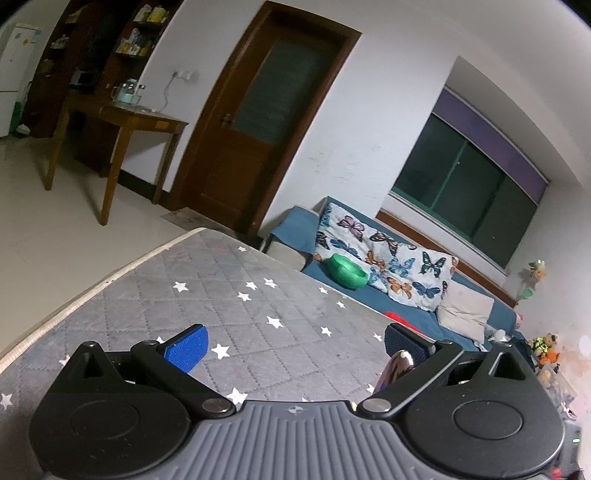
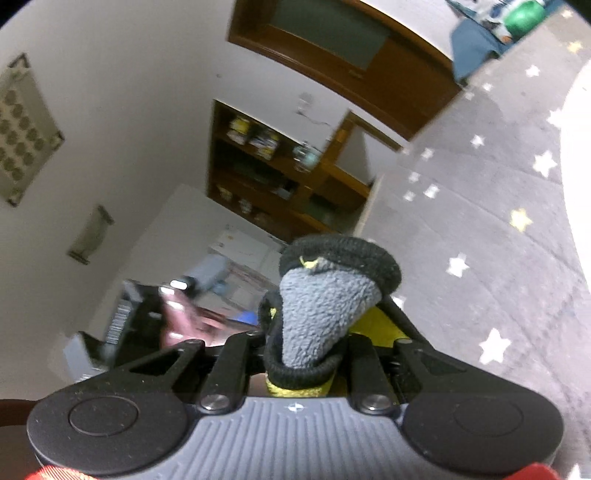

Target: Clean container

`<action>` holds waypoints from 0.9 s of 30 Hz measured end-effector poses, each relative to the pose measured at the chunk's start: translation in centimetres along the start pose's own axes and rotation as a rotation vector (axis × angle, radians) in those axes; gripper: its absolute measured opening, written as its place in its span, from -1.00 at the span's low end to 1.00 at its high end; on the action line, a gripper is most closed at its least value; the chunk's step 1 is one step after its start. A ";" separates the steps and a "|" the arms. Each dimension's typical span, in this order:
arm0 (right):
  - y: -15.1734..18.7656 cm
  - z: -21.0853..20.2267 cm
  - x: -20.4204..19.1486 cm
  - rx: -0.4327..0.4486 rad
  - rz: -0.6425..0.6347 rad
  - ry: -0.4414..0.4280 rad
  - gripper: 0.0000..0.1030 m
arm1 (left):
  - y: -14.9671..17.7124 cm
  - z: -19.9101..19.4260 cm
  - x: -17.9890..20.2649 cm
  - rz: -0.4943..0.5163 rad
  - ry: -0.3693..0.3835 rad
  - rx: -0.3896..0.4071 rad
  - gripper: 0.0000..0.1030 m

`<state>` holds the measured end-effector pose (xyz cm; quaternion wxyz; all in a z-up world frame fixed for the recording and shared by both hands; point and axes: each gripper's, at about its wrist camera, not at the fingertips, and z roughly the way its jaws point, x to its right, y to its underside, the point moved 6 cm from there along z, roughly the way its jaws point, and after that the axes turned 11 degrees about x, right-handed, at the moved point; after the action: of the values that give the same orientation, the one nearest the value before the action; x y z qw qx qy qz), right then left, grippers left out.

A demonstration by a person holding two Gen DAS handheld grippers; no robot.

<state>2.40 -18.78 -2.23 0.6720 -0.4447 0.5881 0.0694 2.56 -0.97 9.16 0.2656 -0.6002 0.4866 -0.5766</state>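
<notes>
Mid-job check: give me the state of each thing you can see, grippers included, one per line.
Left gripper: open, holding nothing, above the star-print mat.
Right gripper: shut on a grey cleaning cloth with black edging.
Green container: on the blue sofa, against the butterfly pillow, untouched.
Door: closed.
Shiny object by the left gripper's finger: unclear.

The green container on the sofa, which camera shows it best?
The left wrist view. There the green container sits whole and sharp on the blue sofa, against the butterfly pillow. In the right wrist view it is only a blurred green patch at the top edge, partly cut off.
</notes>
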 end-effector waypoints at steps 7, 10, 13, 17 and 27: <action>1.4 -1.1 2.2 -0.072 -0.027 0.114 -0.69 | 0.0 0.0 0.8 0.079 0.088 -0.017 1.00; 1.3 -1.7 1.7 -0.092 -0.062 0.135 -0.69 | 0.2 -0.1 1.5 0.125 0.163 -0.028 1.00; 0.5 -2.1 0.5 -0.075 -0.063 0.104 -0.69 | 0.5 -0.2 2.3 0.171 0.224 -0.037 1.00; -1.3 -2.8 -2.1 -0.026 -0.061 0.001 -0.69 | 1.0 -0.5 3.5 0.240 0.304 -0.045 1.00; -0.8 -1.1 -1.7 -0.032 -0.053 0.024 -0.69 | 1.3 0.2 3.7 0.231 0.389 -0.074 1.00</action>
<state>1.58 -19.20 -0.26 0.6593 -0.4717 0.5829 0.0555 1.90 -4.80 9.61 0.2087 -0.4275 0.6149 -0.6289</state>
